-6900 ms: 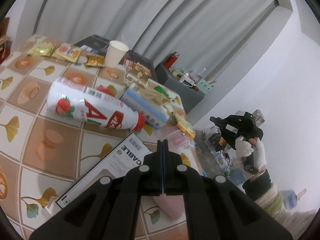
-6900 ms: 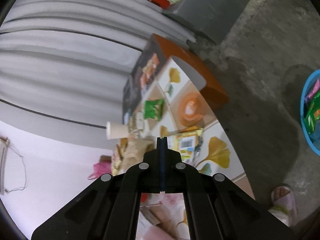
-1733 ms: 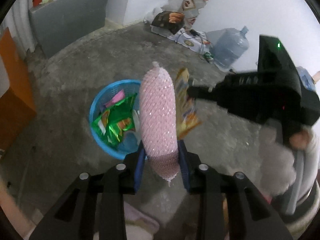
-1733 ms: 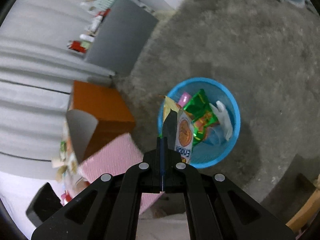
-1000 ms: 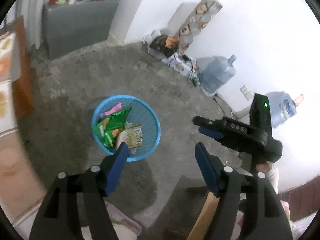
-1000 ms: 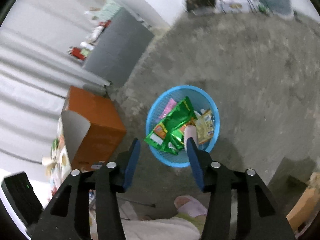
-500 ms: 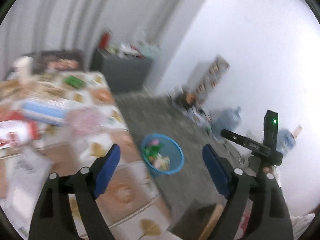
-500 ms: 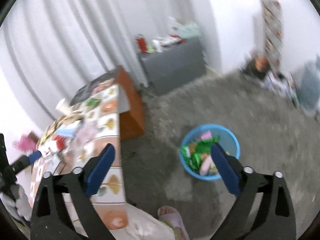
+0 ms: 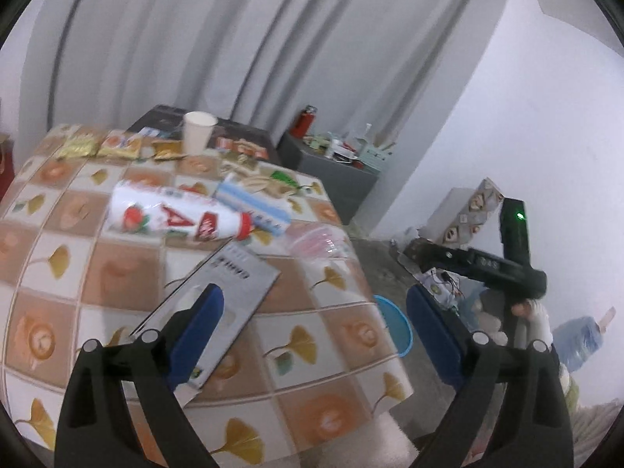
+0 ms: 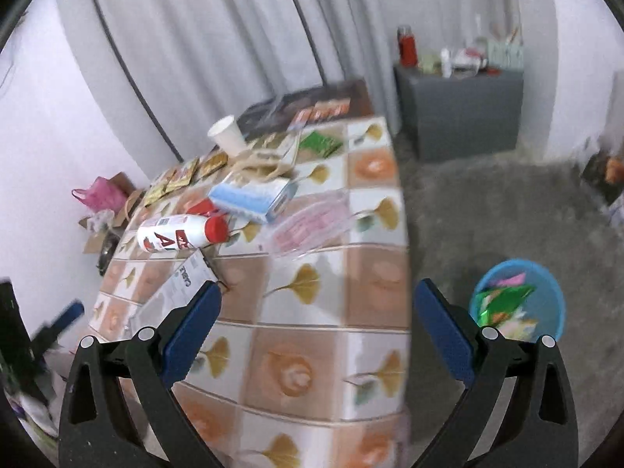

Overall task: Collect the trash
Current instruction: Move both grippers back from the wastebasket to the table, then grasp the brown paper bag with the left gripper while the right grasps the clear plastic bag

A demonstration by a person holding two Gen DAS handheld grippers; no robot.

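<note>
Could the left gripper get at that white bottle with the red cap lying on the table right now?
Probably yes: the left gripper is empty, jaws opening, and the bottle lies uncovered on the table. Only a flat white package lies nearer.

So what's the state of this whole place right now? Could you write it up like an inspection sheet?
Surface: tiled table with leaf and flower pattern, crowded at its far half.
Job's things: lying bottle, paper cup, clear pink wrapper, snack packets; blue basket on the floor, holding wrappers.
Clutter: flat white box, blue box.
Grippers: left gripper opening, nothing between its jaws; right gripper open, empty.
Cables: nothing seen clearly.
Surroundings: grey curtain, grey cabinet, rough floor.
</note>
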